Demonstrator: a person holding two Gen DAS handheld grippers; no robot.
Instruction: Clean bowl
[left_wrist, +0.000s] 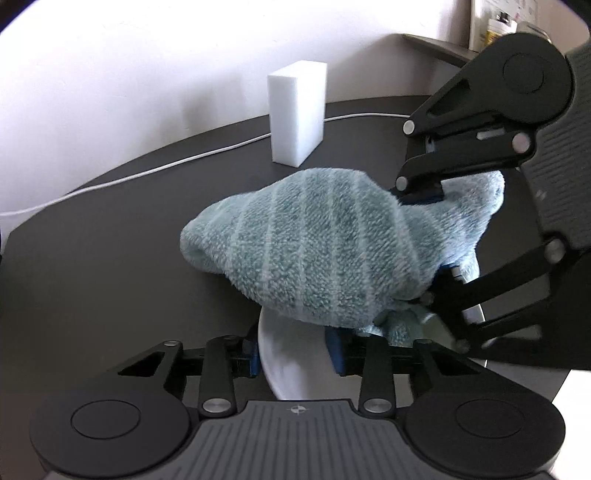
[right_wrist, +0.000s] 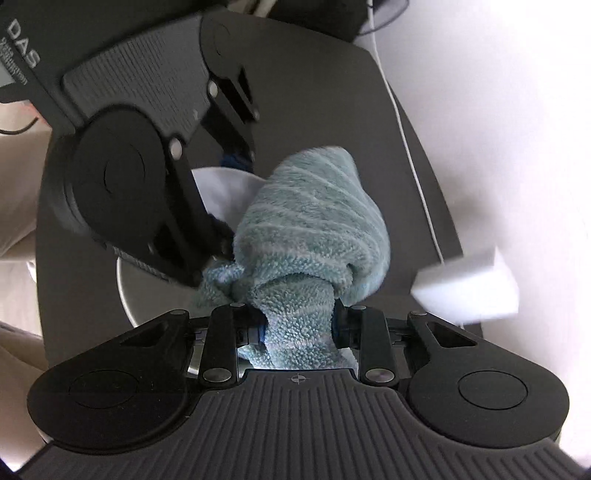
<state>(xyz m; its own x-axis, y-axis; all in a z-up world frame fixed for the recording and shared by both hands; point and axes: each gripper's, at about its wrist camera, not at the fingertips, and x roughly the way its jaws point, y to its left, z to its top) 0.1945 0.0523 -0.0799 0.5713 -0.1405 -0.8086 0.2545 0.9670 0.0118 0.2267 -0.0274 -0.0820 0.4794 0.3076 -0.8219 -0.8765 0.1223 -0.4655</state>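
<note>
One white foam block on dark table.

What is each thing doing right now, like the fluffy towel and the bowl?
Left gripper: shut on the white bowl's rim.
Right gripper: shut on the bunched blue-green striped terry towel.
White bowl: held, mostly covered by the towel.
Blue-green striped terry towel: bunched, draped over the bowl.
White foam sponge block: standing upright on the dark table, untouched.
White cable: lying on the table.

Dark table, white wall
</note>
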